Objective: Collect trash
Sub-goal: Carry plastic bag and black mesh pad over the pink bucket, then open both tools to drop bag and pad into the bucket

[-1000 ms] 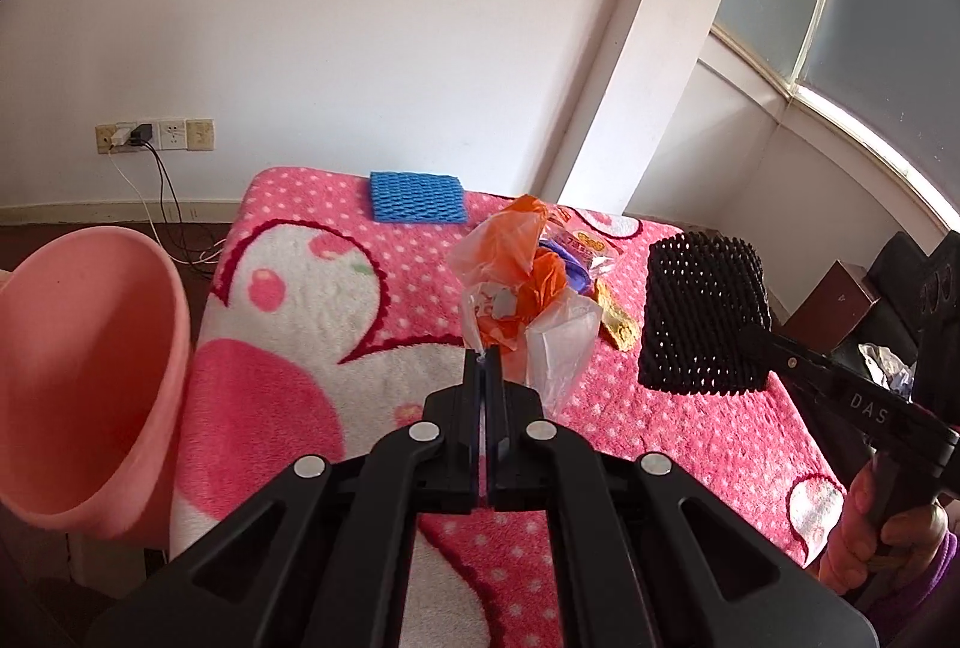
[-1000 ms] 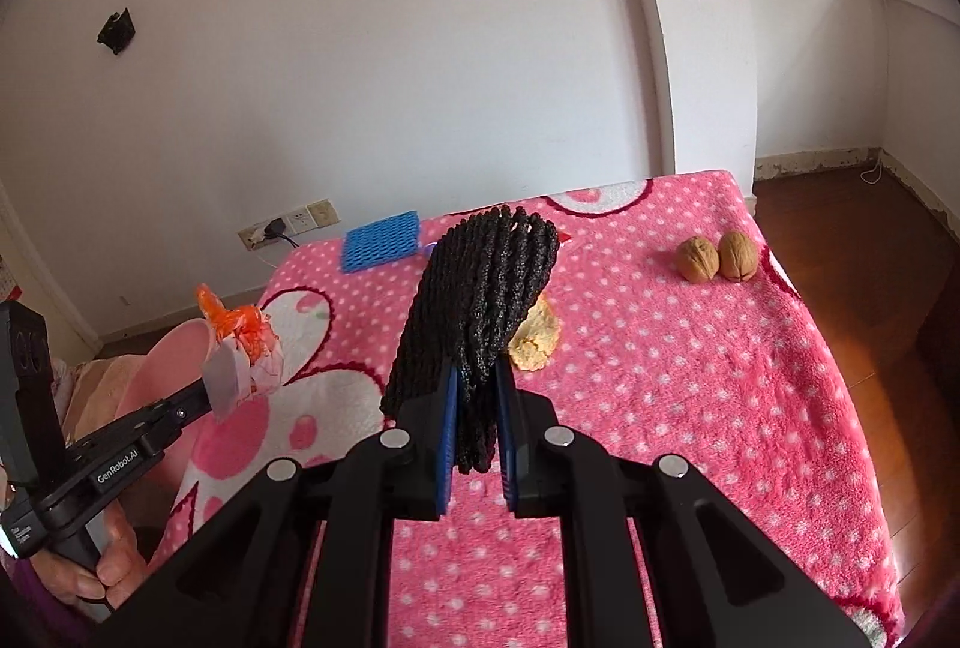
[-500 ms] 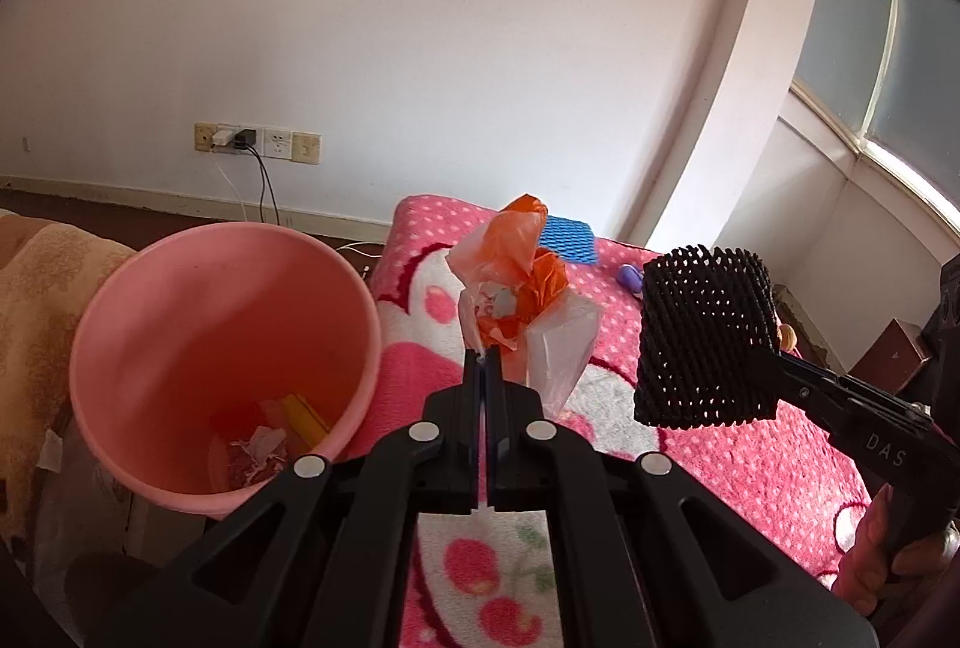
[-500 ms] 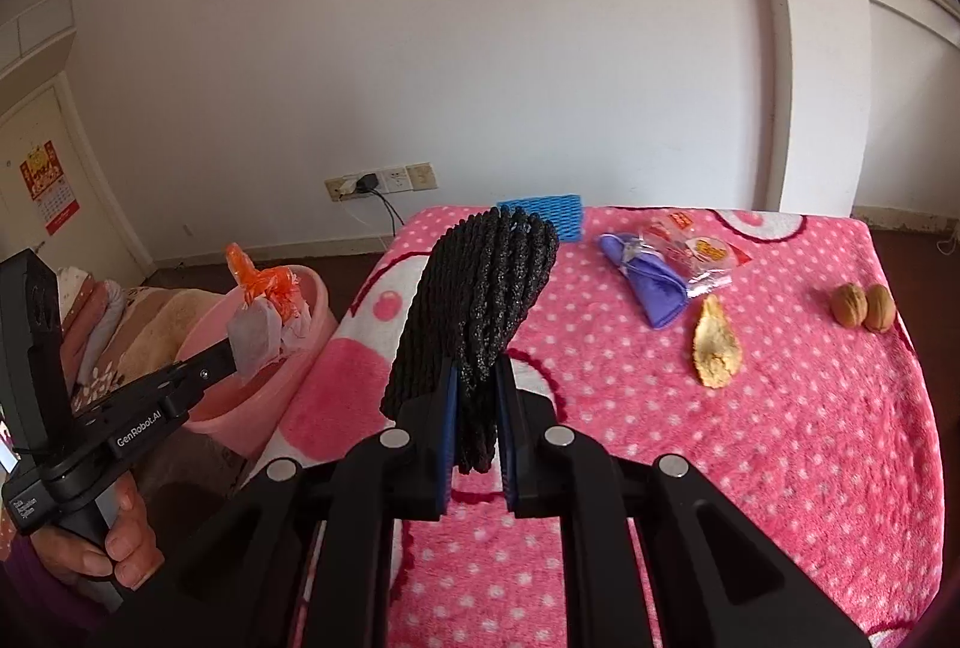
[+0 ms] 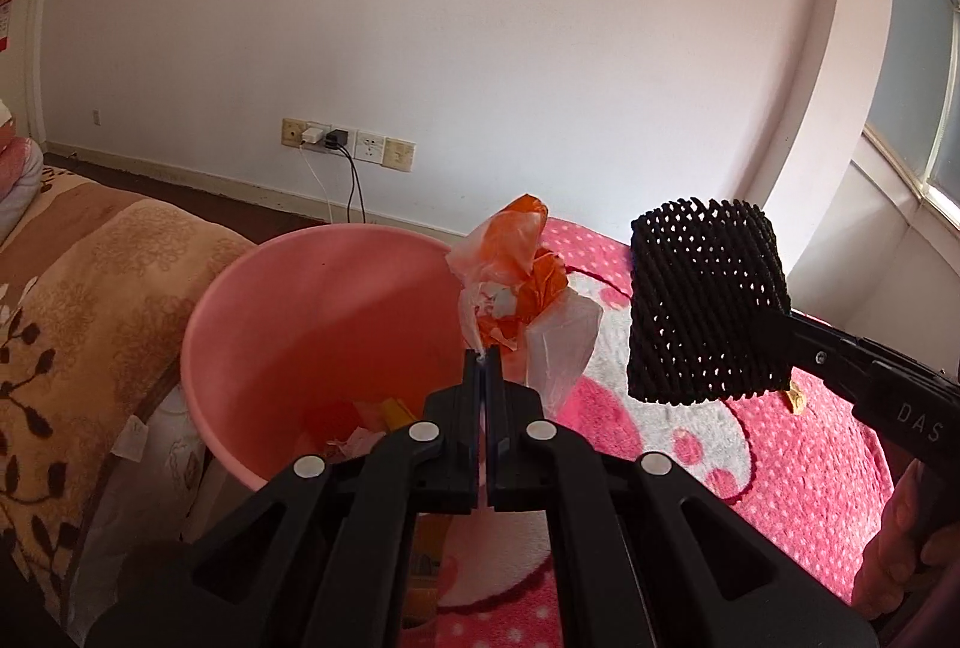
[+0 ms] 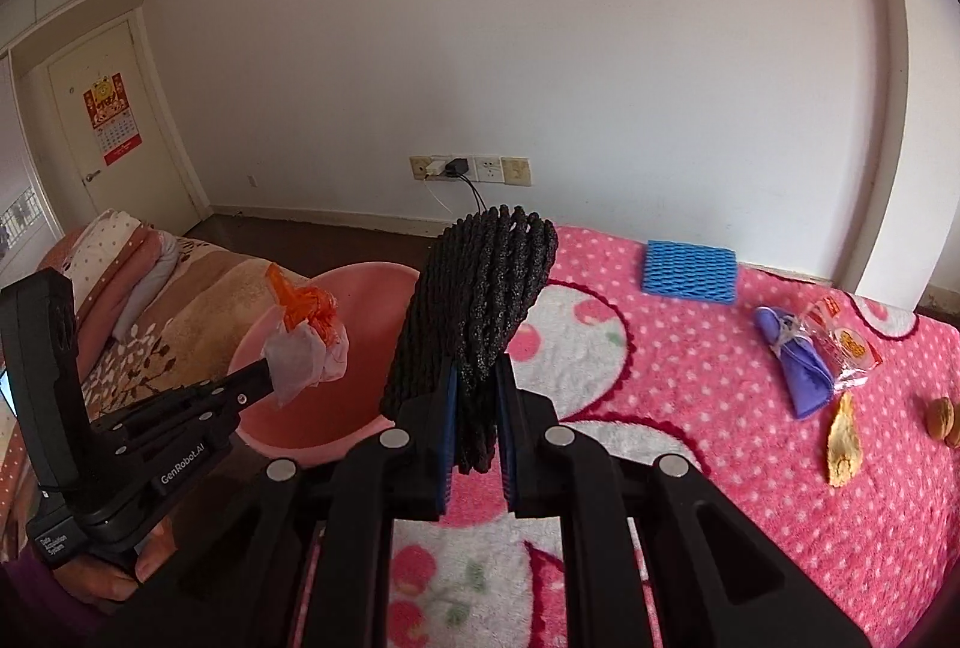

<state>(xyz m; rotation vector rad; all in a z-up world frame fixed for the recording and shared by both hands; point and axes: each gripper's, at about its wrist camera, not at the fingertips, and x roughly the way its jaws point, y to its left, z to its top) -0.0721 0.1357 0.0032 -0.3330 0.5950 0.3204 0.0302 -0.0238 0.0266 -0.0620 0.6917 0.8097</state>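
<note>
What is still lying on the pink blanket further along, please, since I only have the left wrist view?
Observer: A blue foam net lies flat near the wall end of the pink blanket.
Operator: Anything beyond it?
Observer: A purple wrapper and a clear snack packet lie together, touching.
Operator: Any food scraps?
Observer: A yellowish peel lies just nearer than those, and walnuts sit at the frame's right edge.
</note>
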